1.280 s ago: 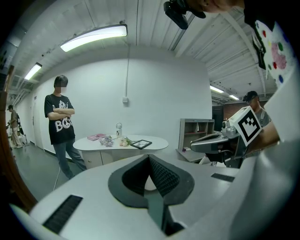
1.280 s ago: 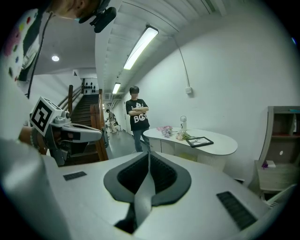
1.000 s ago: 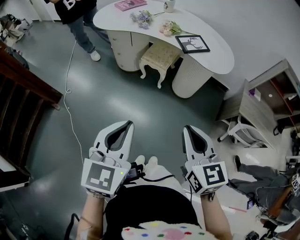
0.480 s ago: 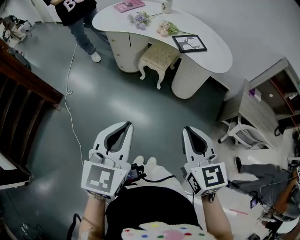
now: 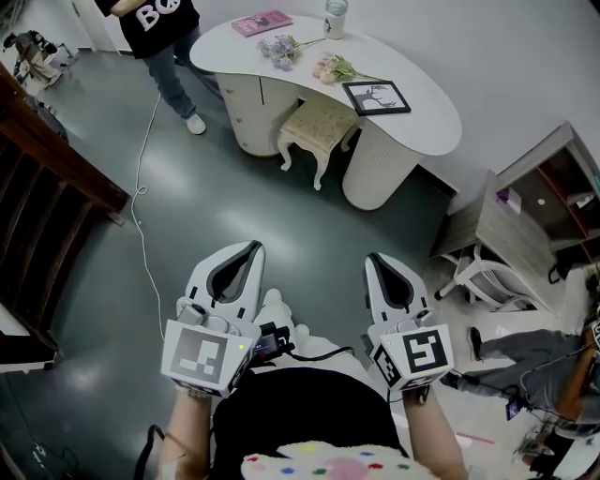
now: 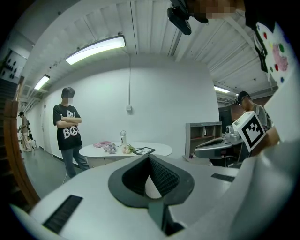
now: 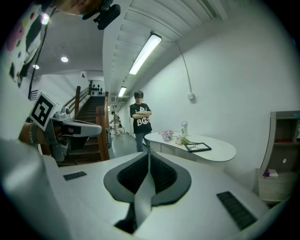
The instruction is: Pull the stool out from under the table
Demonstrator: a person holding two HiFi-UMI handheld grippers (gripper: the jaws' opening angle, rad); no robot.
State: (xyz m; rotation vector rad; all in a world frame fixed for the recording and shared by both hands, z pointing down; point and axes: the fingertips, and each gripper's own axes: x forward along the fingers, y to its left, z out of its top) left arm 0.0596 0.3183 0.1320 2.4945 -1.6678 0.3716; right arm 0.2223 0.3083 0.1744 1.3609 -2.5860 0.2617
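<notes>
A cream stool [image 5: 317, 124] with a cushioned top and curved legs stands half tucked under the white kidney-shaped table [image 5: 427, 122] at the far side of the room. My left gripper [image 5: 251, 251] and right gripper [image 5: 377, 260] hang side by side near my body, well short of the stool, both shut with nothing between the jaws. The table [image 6: 159, 150] shows in the left gripper view beyond the left gripper [image 6: 149, 158], and the table [image 7: 220, 151] shows again past the right gripper [image 7: 149, 156]. In both gripper views the stool is hidden.
A person [image 5: 159, 28] in a black shirt stands at the table's left end. On the table lie a pink book [image 5: 261, 22], flowers [image 5: 281, 49], a bottle [image 5: 336, 17] and a framed picture [image 5: 376, 97]. A white cable [image 5: 141, 187] trails across the floor. Wooden stairs [image 5: 47, 178] left, shelf unit [image 5: 553, 187] right.
The table and stool have slid slightly in the head view as I move across the floor toward them. Both grippers stay shut and level in front of me.
</notes>
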